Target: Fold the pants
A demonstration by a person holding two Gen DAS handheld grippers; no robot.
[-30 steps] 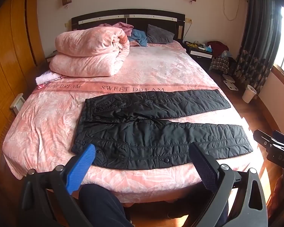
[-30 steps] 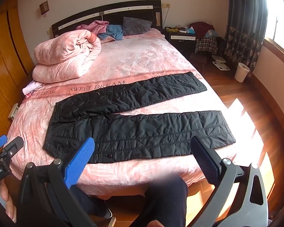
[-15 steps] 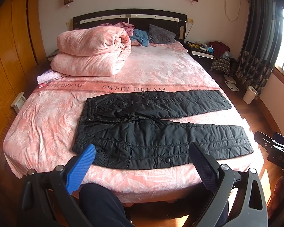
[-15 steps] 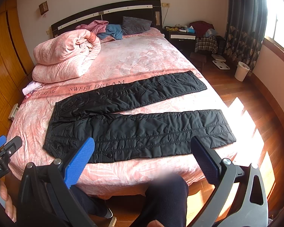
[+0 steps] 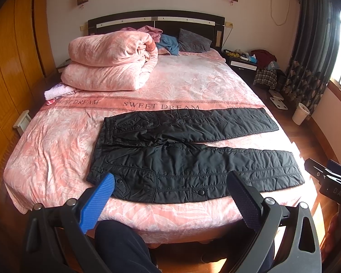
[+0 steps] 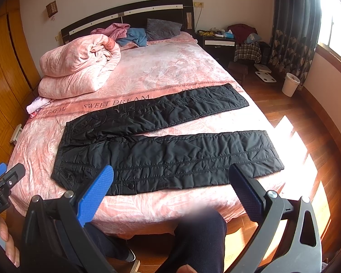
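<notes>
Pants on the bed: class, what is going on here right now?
A person stands at the foot of the bed, holding a gripper in each hand. The black pants lie flat and unfolded, waist to the left, legs spread apart. The left gripper and right gripper hang short of the pants with jaws open, touching nothing. No fold has been made yet.

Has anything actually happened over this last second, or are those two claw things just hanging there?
Almost nothing. The left gripper and right gripper only drift slightly, both still open and holding nothing. The black pants lie spread flat on the bed as before, legs apart, untouched.
</notes>
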